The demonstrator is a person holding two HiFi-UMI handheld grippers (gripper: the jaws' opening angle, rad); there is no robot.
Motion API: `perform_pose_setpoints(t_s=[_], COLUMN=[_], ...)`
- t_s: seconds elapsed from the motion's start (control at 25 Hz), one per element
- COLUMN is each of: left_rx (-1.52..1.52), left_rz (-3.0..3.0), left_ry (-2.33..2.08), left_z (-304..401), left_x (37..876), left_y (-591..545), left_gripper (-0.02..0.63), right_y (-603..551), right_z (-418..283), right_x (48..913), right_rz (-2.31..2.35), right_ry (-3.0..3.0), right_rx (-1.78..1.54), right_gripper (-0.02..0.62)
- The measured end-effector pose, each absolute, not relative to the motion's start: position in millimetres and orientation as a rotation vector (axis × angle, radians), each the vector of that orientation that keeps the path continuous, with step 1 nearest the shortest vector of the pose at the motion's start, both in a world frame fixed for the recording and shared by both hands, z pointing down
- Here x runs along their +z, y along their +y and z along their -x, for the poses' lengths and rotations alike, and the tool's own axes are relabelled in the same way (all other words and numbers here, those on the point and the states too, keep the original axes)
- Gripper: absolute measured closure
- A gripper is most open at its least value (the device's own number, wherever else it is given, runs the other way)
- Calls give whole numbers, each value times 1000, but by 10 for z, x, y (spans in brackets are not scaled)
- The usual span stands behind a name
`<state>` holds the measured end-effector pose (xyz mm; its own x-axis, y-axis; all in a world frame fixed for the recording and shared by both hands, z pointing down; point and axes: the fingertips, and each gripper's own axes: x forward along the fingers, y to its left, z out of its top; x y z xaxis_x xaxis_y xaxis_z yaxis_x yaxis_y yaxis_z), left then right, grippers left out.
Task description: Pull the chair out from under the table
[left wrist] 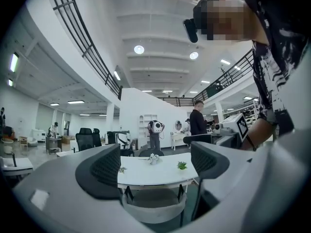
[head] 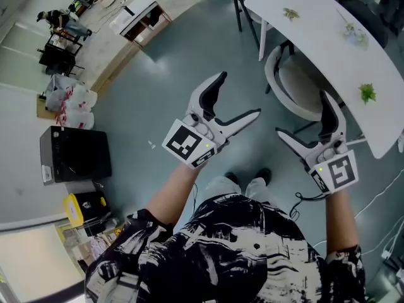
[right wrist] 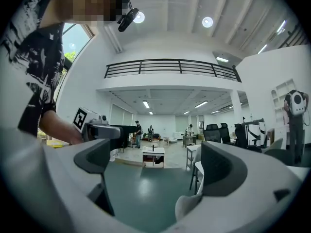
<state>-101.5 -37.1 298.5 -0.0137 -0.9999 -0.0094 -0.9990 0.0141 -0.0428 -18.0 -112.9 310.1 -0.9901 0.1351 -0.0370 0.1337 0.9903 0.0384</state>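
At the far left of the head view a black box (head: 74,154) stands on the floor (head: 145,93), well apart from anything the task needs.

Next comes our left tool (head: 238,95), held out in front of us above bare floor. Its own view shows the two jaws wide apart with nothing between them. That view looks straight past them to the chair, which stands some way off.

The chair (head: 293,84) is to the right of the left tool, pale with dark legs. Its seat is pushed in under the near edge of the white worktop (head: 328,40), so only the back and the nearer part of the seat show from above. Neither tool touches it.

Our right tool (head: 303,114) hangs just on our side of the chair back, nearer to it than the left one. Its jaws are also spread and empty, and its view catches only a pale curve of the chair low between them.

On the worktop, towards the right, lie a few small green plants (head: 367,93).

We judge the task as not yet begun: the chair is tucked in and nothing is gripped. What is left is all of it. We have to bring a tool up to the chair back, clamp on it, and draw the chair towards us until the seat is out from under the worktop.
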Motion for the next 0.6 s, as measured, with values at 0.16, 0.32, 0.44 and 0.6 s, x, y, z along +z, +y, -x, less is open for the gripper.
perform_pose_setpoints(t_s=[0.16,0.32,0.44,0.6], left_rx=[-40,-56,-54,-133], left_rz=[2268,2361,2501,2655], left_ry=[2133,2034,1864,1605], left_z=[1277,1567,1762,2137], left_x=[3058,3189,3347,3598], left_y=[-646,-877,-1123,-1333], left_gripper=[173,173,173,173], right_y=[-1326,-1478,-1602,-1686], right_z=[325,538,666,960], right_x=[3150,3253,3353,3508], right_rz=[-97,19,208,399], right_ry=[3119,3149,3179,3238], right_rx=[79,108,152,175], right_gripper=[52,52,52,52])
